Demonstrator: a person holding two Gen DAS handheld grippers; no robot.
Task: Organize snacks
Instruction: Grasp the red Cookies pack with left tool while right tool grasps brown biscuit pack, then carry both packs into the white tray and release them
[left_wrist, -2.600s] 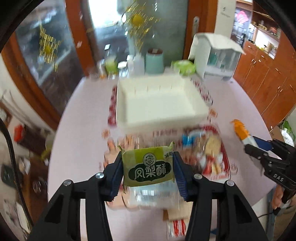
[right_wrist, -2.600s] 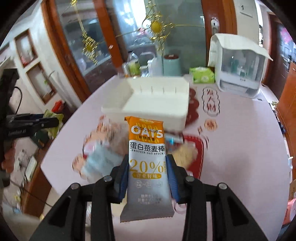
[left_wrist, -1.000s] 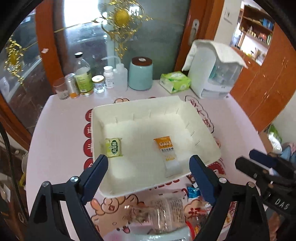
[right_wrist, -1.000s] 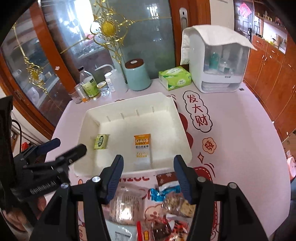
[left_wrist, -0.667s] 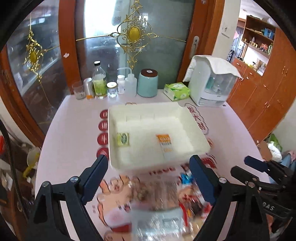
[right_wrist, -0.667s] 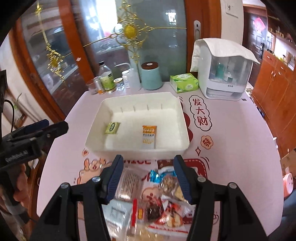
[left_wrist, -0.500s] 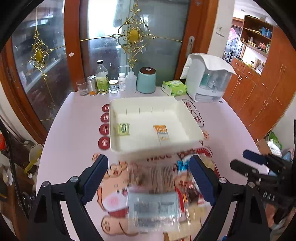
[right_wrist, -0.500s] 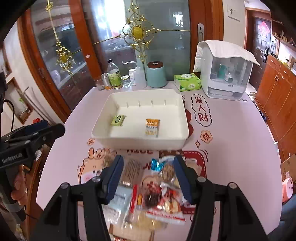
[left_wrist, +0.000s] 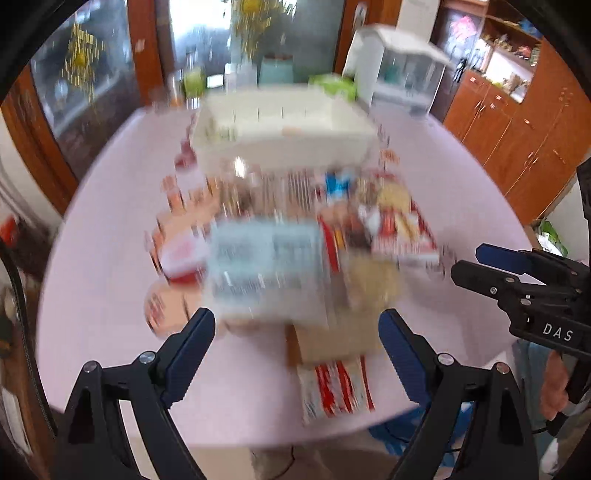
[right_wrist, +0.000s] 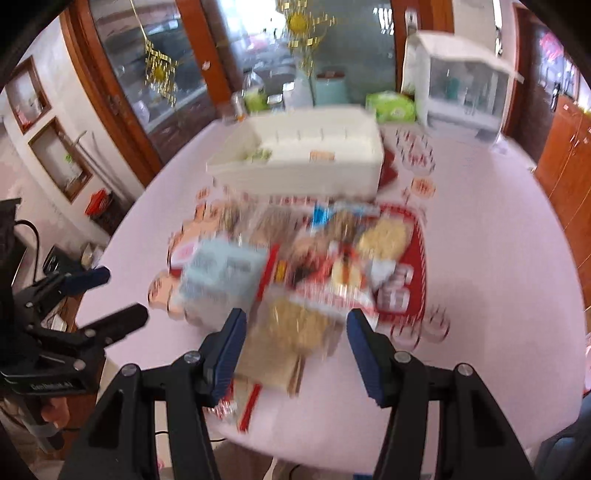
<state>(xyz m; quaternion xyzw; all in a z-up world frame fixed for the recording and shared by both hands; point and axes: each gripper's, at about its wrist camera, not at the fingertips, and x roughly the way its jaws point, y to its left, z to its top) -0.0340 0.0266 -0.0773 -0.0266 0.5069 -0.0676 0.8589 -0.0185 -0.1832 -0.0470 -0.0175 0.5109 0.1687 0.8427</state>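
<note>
Both claws, the left gripper (left_wrist: 297, 332) and the right gripper (right_wrist: 293, 341), have pulled back from the white bin (left_wrist: 280, 129), now well ahead with two packets dropped inside, and hang released and empty over the snack pile (right_wrist: 295, 266), apparently ready for another pick.

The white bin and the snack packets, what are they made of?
The bin looks like hard matte plastic: smooth, plain white walls with moulded ribs inside. The packets look like thin plastic film, some clear, some printed; one glint shows in the left view, but blur hides the details.
</note>
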